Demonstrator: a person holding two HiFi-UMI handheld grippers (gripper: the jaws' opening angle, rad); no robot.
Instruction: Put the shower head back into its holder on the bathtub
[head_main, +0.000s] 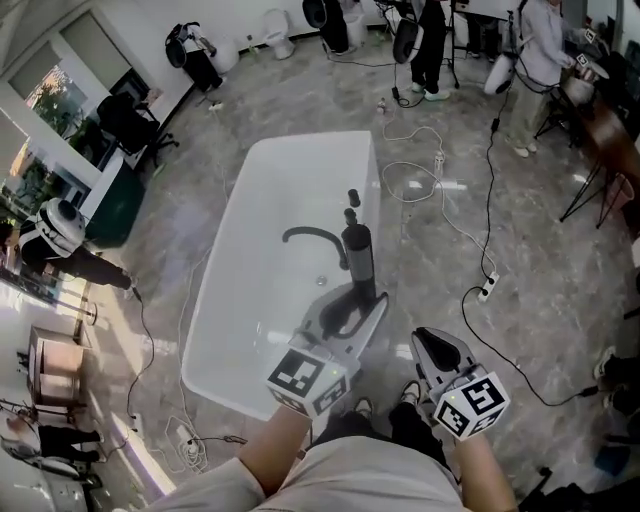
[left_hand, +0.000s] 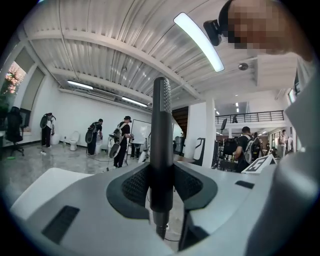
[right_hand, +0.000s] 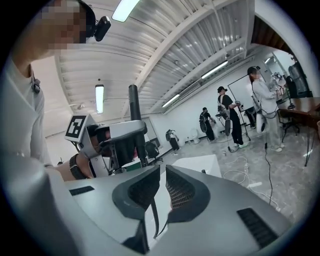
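Readable text: none. We find no words, brand names or numbers legible in any view.
Left gripper (head_main: 358, 298) cube (head_main: 306, 379): black-and-white square markers, a block pattern only; we read no characters in it. One face also shows in the right gripper view.
Right gripper (head_main: 431, 340) cube (head_main: 471, 404): same kind of square marker — a pattern, not lettering.

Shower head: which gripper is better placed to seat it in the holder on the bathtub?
Left. The left gripper is shut on the shower head and holds it upright by the bathtub rim. The right gripper is shut, empty, and out over the floor beside the tub.
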